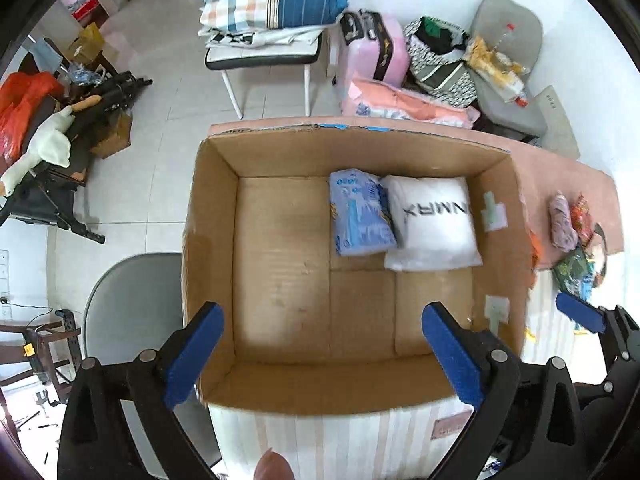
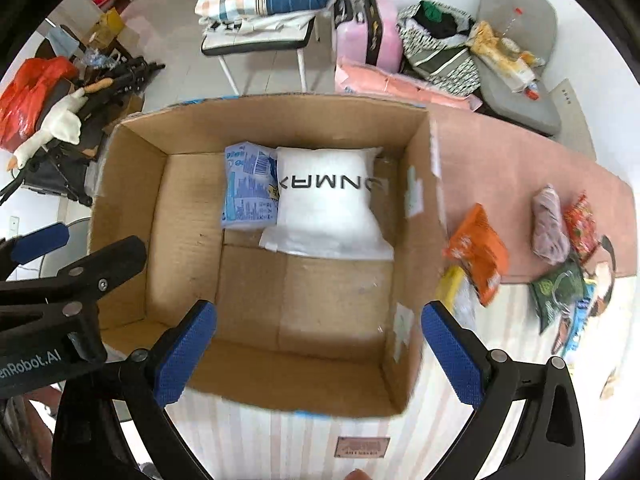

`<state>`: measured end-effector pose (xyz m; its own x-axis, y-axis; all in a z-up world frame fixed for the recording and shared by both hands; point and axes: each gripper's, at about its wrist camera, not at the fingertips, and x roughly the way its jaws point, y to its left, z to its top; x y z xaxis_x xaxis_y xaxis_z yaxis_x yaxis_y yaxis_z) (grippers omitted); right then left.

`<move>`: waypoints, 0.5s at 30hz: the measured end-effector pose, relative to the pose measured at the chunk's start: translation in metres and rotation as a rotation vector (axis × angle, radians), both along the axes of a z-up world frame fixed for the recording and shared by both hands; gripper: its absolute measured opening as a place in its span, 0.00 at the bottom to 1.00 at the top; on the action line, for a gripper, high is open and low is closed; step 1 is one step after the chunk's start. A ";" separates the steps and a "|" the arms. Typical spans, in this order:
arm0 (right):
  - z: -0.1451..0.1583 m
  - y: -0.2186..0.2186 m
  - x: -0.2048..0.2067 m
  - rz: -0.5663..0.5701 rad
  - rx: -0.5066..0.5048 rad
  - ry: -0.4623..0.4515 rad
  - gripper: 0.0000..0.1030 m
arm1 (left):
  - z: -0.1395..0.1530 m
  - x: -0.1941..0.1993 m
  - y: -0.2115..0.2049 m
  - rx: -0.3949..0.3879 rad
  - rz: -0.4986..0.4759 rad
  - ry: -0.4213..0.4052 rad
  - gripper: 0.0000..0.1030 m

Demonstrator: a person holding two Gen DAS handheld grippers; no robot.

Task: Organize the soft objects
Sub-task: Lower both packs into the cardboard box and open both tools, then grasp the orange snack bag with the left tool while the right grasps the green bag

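An open cardboard box [image 1: 280, 384] [image 2: 132, 216] stands on a striped cloth. Inside at the far right lie a white pillow pack with black letters [image 1: 434, 232] [image 2: 328, 208] and a blue tissue pack [image 1: 360, 216] [image 2: 250, 192], side by side. My left gripper [image 1: 322, 356] is open and empty over the box's near edge. My right gripper [image 2: 318, 356] is open and empty over the box's near right corner. Right of the box lie an orange packet [image 2: 478, 252], a pinkish rolled cloth [image 2: 550, 224] [image 1: 562, 222], a red packet [image 2: 582, 224] and a green packet [image 2: 560, 292].
A pink mat [image 2: 520, 184] covers the far table part. Beyond stand a chair with folded bedding [image 1: 268, 12], a pink suitcase [image 1: 372, 48], a grey chair [image 1: 512, 64] with bags, and a plush goose [image 1: 44, 148] on the left. A grey round seat [image 1: 132, 304] is beside the box.
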<state>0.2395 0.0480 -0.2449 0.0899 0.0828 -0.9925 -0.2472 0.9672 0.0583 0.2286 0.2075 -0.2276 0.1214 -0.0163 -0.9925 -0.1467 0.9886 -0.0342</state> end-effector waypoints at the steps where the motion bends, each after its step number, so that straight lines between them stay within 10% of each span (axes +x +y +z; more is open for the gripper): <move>1: 0.009 -0.003 -0.007 0.000 -0.005 -0.017 1.00 | 0.005 -0.005 -0.003 0.002 0.003 -0.008 0.98; 15: 0.068 -0.034 -0.067 0.008 0.127 -0.083 1.00 | 0.069 -0.061 -0.031 0.043 0.027 -0.125 1.00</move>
